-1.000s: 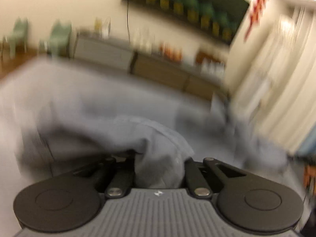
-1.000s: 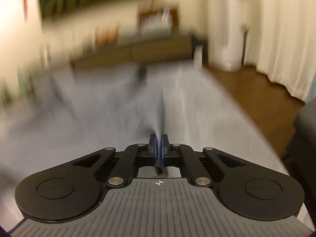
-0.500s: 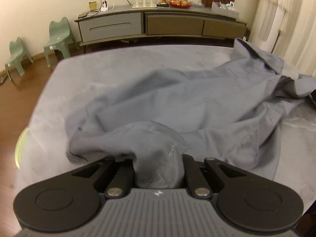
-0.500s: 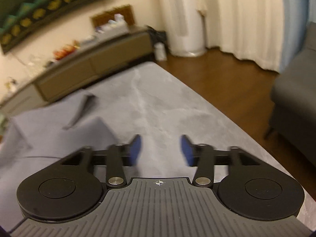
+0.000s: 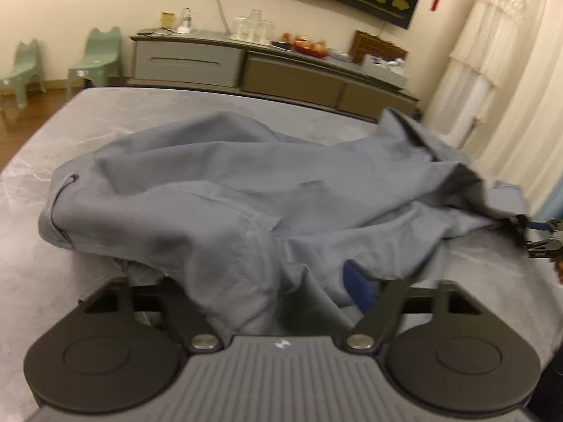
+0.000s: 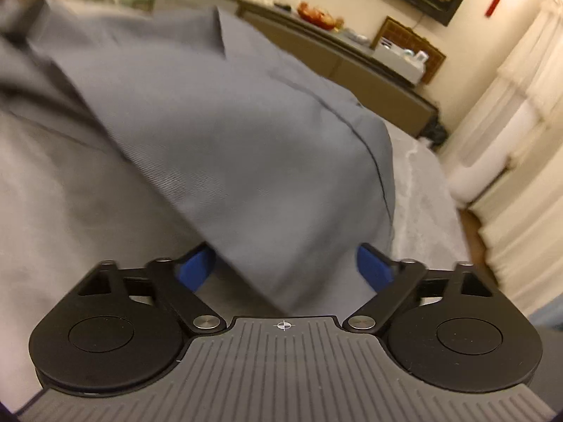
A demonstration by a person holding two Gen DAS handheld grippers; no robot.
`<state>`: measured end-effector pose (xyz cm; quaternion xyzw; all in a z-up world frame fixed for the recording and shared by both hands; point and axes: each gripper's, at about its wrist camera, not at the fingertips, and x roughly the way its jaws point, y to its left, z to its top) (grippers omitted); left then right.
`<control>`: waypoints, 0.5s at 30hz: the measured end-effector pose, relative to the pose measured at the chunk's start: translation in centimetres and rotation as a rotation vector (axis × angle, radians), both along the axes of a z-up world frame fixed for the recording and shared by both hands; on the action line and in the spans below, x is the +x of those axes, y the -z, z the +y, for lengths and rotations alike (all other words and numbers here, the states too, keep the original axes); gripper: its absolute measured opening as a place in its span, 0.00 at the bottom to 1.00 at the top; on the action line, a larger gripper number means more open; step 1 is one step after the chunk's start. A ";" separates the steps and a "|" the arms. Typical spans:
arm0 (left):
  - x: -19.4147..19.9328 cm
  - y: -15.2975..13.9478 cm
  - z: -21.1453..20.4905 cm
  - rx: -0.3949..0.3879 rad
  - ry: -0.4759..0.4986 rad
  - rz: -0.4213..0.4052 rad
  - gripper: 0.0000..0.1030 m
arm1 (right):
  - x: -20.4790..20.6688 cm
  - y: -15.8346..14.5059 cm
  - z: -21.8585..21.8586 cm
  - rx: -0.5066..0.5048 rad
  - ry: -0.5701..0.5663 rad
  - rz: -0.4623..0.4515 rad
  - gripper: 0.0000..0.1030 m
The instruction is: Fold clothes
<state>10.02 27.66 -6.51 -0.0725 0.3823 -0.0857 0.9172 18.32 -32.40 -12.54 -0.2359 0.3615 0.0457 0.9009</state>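
A grey-blue garment [image 5: 246, 183] lies crumpled across a grey marbled table [image 5: 88, 123]. My left gripper [image 5: 267, 281] is open, jaws spread wide, with a fold of the garment draped loose between them and hiding the left finger; the right blue pad [image 5: 359, 281] shows. My right gripper [image 6: 285, 263] is open too, blue pads [image 6: 195, 267] far apart, with a flap of the garment [image 6: 246, 133] lying between them. The right gripper also shows at the far right of the left wrist view [image 5: 535, 235], at the garment's edge.
A long low sideboard [image 5: 274, 66] with glasses and a fruit bowl stands behind the table. Two green child chairs [image 5: 95, 56] stand at the left. White curtains [image 5: 510, 88] hang at the right. The table's right edge [image 6: 447, 211] drops to wooden floor.
My left gripper has opened and let go of the bunched fabric. My right gripper has moved over to the garment and opened wider around a flap of it.
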 end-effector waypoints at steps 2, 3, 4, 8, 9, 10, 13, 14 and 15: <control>1.4 -4.4 0.9 0.025 -0.010 -0.099 0.11 | 2.2 -0.7 -1.1 0.053 0.075 -0.004 0.15; 2.1 -6.8 1.4 0.038 -0.016 -0.152 0.08 | 3.4 -1.7 -2.0 0.072 0.135 -0.043 0.04; 2.8 -9.2 2.0 0.051 -0.021 -0.206 0.07 | 4.2 -3.0 -3.1 0.100 0.195 -0.094 0.03; 5.7 -18.8 4.0 0.101 -0.042 -0.419 0.07 | 3.0 -11.8 -7.7 0.317 0.377 -0.383 0.02; 6.4 -21.2 4.6 0.114 -0.047 -0.473 0.07 | 2.0 -14.0 -8.2 0.352 0.390 -0.460 0.02; 6.1 -23.5 5.1 0.128 -0.048 -0.549 0.07 | 1.2 -15.4 -8.4 0.361 0.398 -0.519 0.02; 4.4 -25.1 6.8 0.193 -0.008 -0.630 0.08 | 0.6 -16.3 -8.5 0.370 0.416 -0.567 0.02; 4.5 -22.7 7.6 0.225 0.026 -0.513 0.08 | 1.2 -15.4 -8.4 0.367 0.407 -0.518 0.02; 4.6 -19.9 8.4 0.254 0.061 -0.382 0.09 | 1.8 -14.4 -8.3 0.364 0.398 -0.470 0.02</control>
